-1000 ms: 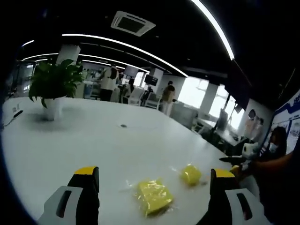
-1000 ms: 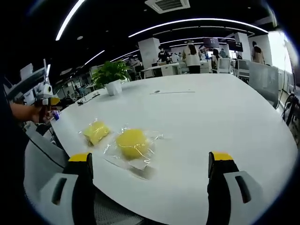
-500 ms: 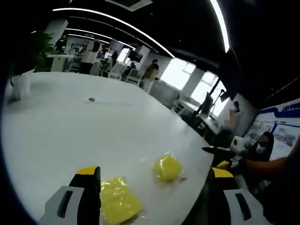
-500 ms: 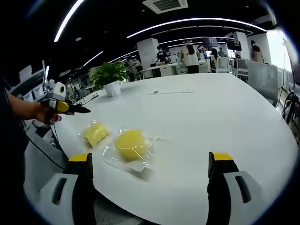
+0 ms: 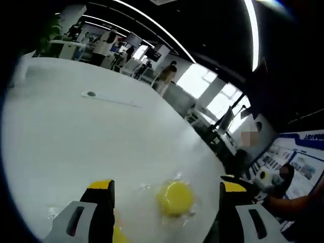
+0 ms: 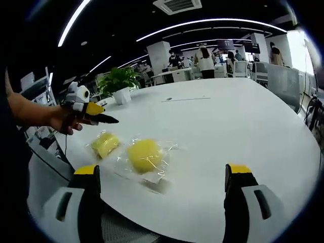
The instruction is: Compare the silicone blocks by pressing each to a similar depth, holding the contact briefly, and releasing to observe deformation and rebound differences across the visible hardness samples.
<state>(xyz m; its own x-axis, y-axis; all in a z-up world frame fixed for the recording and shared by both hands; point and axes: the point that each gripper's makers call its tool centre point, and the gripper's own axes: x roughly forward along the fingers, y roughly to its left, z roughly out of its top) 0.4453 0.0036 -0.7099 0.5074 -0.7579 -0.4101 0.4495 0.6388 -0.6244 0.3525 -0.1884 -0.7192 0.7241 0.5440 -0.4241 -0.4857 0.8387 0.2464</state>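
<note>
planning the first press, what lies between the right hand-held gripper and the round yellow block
Bare white table in the right gripper view; the right hand-held gripper has nothing before the round yellow block.

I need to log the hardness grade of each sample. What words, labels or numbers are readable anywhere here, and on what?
None can be read.
Round yellow block in its clear bag: no legible label.
Squarish yellow block: no legible label.
Blue wall poster: print too blurred to read.
</note>
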